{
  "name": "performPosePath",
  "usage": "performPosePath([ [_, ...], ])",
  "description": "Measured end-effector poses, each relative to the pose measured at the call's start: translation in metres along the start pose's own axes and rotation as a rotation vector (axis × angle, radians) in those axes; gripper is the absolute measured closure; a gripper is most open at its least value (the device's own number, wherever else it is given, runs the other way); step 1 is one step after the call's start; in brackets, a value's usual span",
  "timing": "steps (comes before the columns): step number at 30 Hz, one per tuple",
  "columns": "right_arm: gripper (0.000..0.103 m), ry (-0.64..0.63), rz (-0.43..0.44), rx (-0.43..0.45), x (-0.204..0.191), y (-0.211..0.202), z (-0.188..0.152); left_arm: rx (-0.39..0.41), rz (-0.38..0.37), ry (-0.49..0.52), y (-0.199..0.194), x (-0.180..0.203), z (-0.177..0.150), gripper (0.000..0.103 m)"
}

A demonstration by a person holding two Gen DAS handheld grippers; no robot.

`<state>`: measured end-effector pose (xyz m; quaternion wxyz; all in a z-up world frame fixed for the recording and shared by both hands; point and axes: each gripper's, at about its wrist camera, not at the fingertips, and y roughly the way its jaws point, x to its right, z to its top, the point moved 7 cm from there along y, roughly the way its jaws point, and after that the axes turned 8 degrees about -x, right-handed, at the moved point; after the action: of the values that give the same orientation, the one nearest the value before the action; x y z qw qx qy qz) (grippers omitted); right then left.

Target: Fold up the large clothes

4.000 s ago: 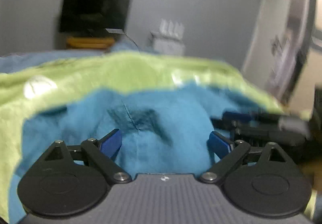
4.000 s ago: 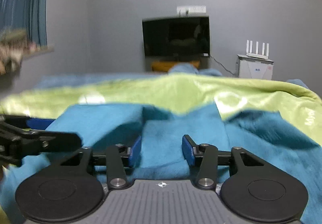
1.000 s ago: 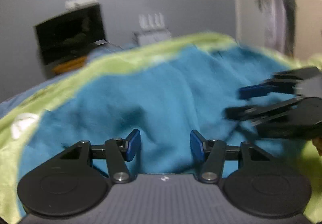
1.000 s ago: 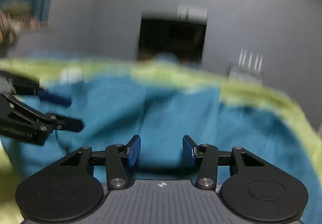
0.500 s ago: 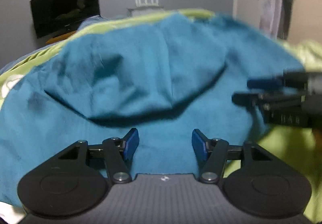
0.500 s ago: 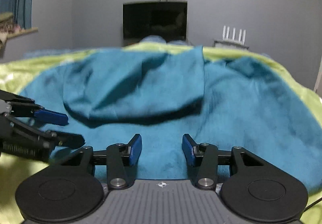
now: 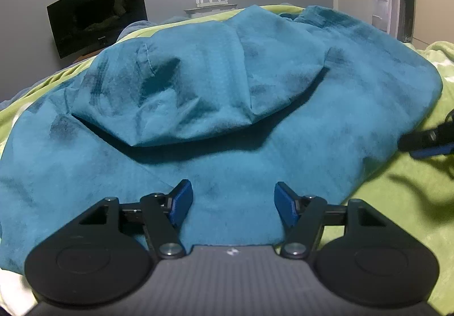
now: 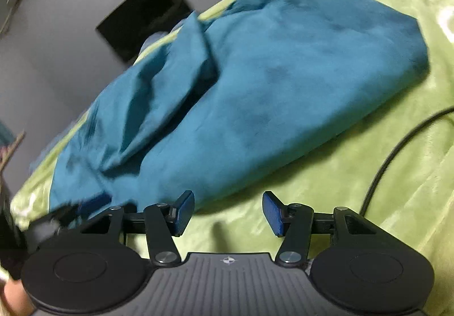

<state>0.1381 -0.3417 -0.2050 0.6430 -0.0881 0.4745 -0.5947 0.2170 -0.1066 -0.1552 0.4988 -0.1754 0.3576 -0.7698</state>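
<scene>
A bed covered by a green blanket [image 8: 354, 174] is seen beneath and ahead of both grippers. On it lies the teal garment [image 7: 255, 94], spread directly ahead of the left gripper [image 7: 232, 199] and ahead and to the left of the right gripper [image 8: 228, 209]. A folded-over flap [image 7: 198, 83] is noted lying across the garment's upper half, its curved edge casting a shadow on the layer below; one fold is thus judged done. The remaining outline is broad and rumpled, so further folds and smoothing are judged to be left. A black cable [image 8: 397, 145] is seen on the blanket to the right of the right gripper. Left gripper: jaws opening, about half spread, the near hem of the garment lying between and below them, not pinched as far as can be seen. Right gripper: jaws opening, about half spread, only bare blanket between them, nothing held; the garment's edge lies just beyond its left finger. The right gripper's view is tilted and blurred. A dark screen [image 7: 96, 21] on the far wall is noted.
</scene>
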Motion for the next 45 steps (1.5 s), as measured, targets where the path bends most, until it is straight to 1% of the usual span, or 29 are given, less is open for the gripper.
performPosePath([
  [3,0.04,0.067,0.039,0.045,0.012,0.004,0.008,0.004,0.007,0.003,-0.002,0.0,-0.003,0.039],
  [5,0.04,0.104,0.052,0.082,0.02,0.005,0.017,0.013,0.012,0.009,-0.006,0.0,-0.002,0.039],
  [8,0.04,0.183,0.049,0.19,0.04,-0.004,0.036,0.098,0.01,0.05,-0.018,0.007,0.008,0.039],
  [9,0.039,0.212,0.044,0.239,0.048,-0.01,0.043,0.126,0.005,0.065,-0.021,0.012,0.014,0.038],
  [10,0.039,0.238,0.039,0.275,0.055,-0.015,0.049,0.141,-0.005,0.07,-0.022,0.017,0.021,0.036],
  [12,0.039,0.3,0.03,0.332,0.07,-0.024,0.057,0.132,-0.04,0.06,-0.017,0.027,0.033,0.035],
  [14,0.039,0.348,0.036,0.36,0.082,-0.026,0.064,0.118,-0.087,0.018,-0.008,0.034,0.04,0.035],
  [16,0.039,0.381,0.039,0.388,0.093,-0.029,0.071,0.085,-0.143,-0.004,0.002,0.042,0.039,0.034],
  [17,0.039,0.397,0.045,0.402,0.099,-0.032,0.075,0.056,-0.159,0.009,0.008,0.048,0.035,0.034],
  [19,0.039,0.423,0.061,0.428,0.108,-0.034,0.083,0.051,-0.144,0.051,0.014,0.056,0.028,0.034],
  [20,0.039,0.42,0.06,0.447,0.111,-0.035,0.088,0.053,-0.144,0.053,0.015,0.056,0.027,0.034],
  [23,0.039,0.372,0.033,0.49,0.111,-0.027,0.101,0.047,-0.164,0.029,0.018,0.054,0.025,0.033],
  [25,0.04,0.371,0.025,0.511,0.118,-0.025,0.11,0.048,-0.169,0.023,0.018,0.052,0.023,0.033],
  [28,0.042,0.431,0.065,0.53,0.129,-0.024,0.117,0.053,-0.165,0.027,0.018,0.052,0.021,0.032],
  [30,0.042,0.462,0.092,0.502,0.134,-0.017,0.115,0.052,-0.165,0.025,0.019,0.052,0.021,0.032],
  [31,0.044,0.473,0.098,0.482,0.136,-0.013,0.114,0.052,-0.164,0.024,0.018,0.052,0.02,0.032],
  [32,0.046,0.478,0.101,0.487,0.135,-0.013,0.111,0.051,-0.164,0.023,0.017,0.052,0.02,0.031],
  [33,0.051,0.485,0.121,0.491,0.133,-0.015,0.111,0.051,-0.164,0.021,0.016,0.051,0.019,0.031],
  [34,0.064,0.488,0.135,0.497,0.13,-0.017,0.111,0.05,-0.164,0.021,0.017,0.051,0.02,0.031],
  [35,0.074,0.472,0.126,0.513,0.124,-0.023,0.112,0.049,-0.164,0.021,0.017,0.05,0.02,0.031],
  [36,0.082,0.423,0.119,0.523,0.115,-0.029,0.116,0.048,-0.163,0.02,0.017,0.05,0.018,0.031],
  [37,0.084,0.371,0.126,0.534,0.106,-0.033,0.119,0.046,-0.163,0.02,0.017,0.05,0.017,0.031],
  [39,0.085,0.278,0.189,0.538,0.084,-0.04,0.126,0.044,-0.161,0.021,0.018,0.05,0.016,0.031],
  [41,0.085,0.255,0.229,0.525,0.076,-0.04,0.128,0.042,-0.158,0.022,0.018,0.05,0.015,0.03],
  [42,0.079,0.264,0.242,0.516,0.079,-0.039,0.126,0.042,-0.157,0.024,0.019,0.05,0.017,0.03],
  [43,0.07,0.287,0.235,0.506,0.084,-0.036,0.126,0.042,-0.156,0.026,0.019,0.05,0.017,0.029],
  [44,0.058,0.319,0.215,0.495,0.092,-0.031,0.125,0.042,-0.154,0.027,0.02,0.052,0.018,0.028],
  [45,0.053,0.345,0.193,0.479,0.097,-0.026,0.122,0.045,-0.152,0.03,0.019,0.052,0.019,0.028],
])
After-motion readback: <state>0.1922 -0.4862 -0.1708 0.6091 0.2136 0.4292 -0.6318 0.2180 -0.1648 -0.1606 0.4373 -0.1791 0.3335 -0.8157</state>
